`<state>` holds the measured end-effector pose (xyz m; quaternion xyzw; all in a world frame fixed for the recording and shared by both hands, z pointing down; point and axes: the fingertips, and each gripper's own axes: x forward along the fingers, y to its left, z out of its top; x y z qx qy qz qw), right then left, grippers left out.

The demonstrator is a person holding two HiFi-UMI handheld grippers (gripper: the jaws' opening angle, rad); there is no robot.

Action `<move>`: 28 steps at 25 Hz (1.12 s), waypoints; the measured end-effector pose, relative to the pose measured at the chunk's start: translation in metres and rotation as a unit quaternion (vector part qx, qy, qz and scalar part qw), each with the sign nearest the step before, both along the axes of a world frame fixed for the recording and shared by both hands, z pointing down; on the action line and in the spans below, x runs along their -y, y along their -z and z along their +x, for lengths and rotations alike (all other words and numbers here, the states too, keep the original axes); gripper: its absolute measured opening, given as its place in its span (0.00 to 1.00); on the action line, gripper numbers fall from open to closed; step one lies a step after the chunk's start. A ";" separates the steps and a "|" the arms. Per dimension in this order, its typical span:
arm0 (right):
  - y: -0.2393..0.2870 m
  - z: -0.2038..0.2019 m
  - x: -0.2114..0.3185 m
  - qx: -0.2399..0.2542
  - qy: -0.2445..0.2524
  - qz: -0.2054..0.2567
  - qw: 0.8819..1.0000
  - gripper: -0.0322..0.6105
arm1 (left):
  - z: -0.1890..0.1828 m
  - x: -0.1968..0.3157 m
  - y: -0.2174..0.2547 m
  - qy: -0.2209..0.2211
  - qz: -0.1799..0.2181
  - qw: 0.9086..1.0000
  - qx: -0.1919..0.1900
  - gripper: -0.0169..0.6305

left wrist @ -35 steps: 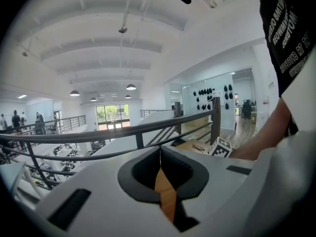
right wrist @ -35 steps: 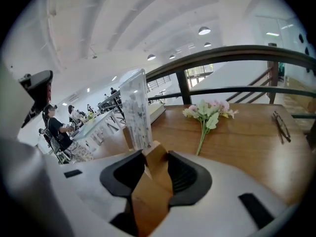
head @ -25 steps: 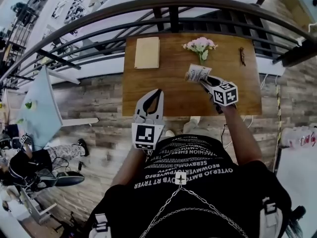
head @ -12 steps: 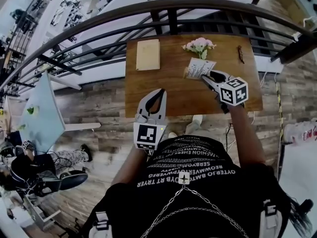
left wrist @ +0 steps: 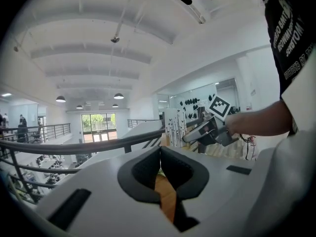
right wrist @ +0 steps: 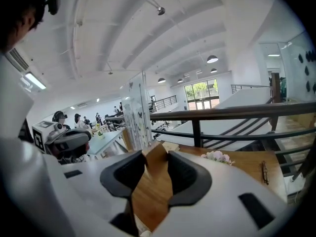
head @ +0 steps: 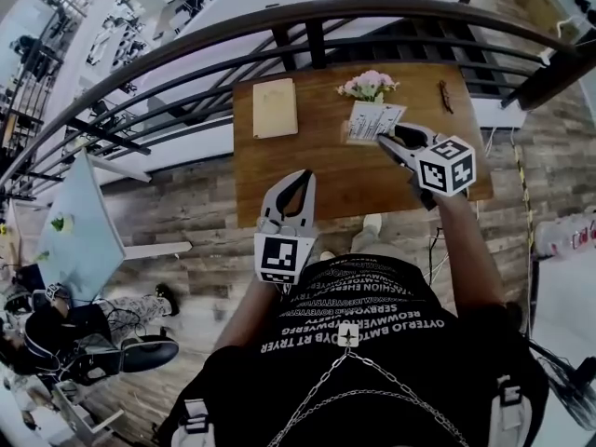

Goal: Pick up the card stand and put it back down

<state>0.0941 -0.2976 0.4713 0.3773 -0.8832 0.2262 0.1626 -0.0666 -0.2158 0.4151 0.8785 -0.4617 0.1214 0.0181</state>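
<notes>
The card stand (head: 371, 121) is a clear upright sheet with a printed card on a wooden base. My right gripper (head: 389, 138) is shut on that base and holds the stand above the wooden table (head: 335, 180), in front of the flowers. In the right gripper view the clear sheet (right wrist: 137, 110) rises left of the jaws, and the wooden base fills the gap of the right gripper (right wrist: 157, 154). My left gripper (head: 300, 175) hovers over the table's front edge, shut and empty. In the left gripper view the left gripper (left wrist: 160, 151) has its tips touching.
A tan notebook (head: 275, 108) lies at the table's back left. Pink flowers (head: 370, 85) lie at the back middle, and a small dark item (head: 446, 98) at the back right. A dark curved railing (head: 307, 12) runs behind the table, with a drop beyond it.
My right gripper has risen and shifted slightly right with the card stand in it, and the stand now leans further back. The left gripper has barely moved.
</notes>
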 end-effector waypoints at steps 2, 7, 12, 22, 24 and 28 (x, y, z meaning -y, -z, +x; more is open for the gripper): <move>0.006 -0.001 -0.002 0.002 0.001 0.002 1.000 0.29 | 0.001 -0.002 0.002 -0.004 0.003 1.000 -0.002 0.07; 0.023 -0.004 -0.002 0.005 -0.001 0.010 1.000 0.29 | -0.003 -0.001 0.000 -0.010 0.001 1.000 -0.005 0.07; 0.037 -0.005 0.002 0.010 -0.003 0.021 1.000 0.29 | -0.010 0.002 0.001 -0.009 0.000 1.000 -0.010 0.07; 0.035 -0.003 0.009 0.032 -0.010 0.013 0.999 0.29 | -0.008 0.011 -0.005 -0.015 -0.008 1.000 -0.014 0.07; 0.032 -0.002 0.011 0.040 -0.011 0.008 0.999 0.29 | -0.006 0.014 -0.007 -0.014 -0.010 1.000 -0.014 0.07; 0.023 -0.001 0.016 0.043 -0.009 0.002 0.999 0.29 | -0.003 0.022 -0.009 -0.012 -0.011 1.000 -0.014 0.07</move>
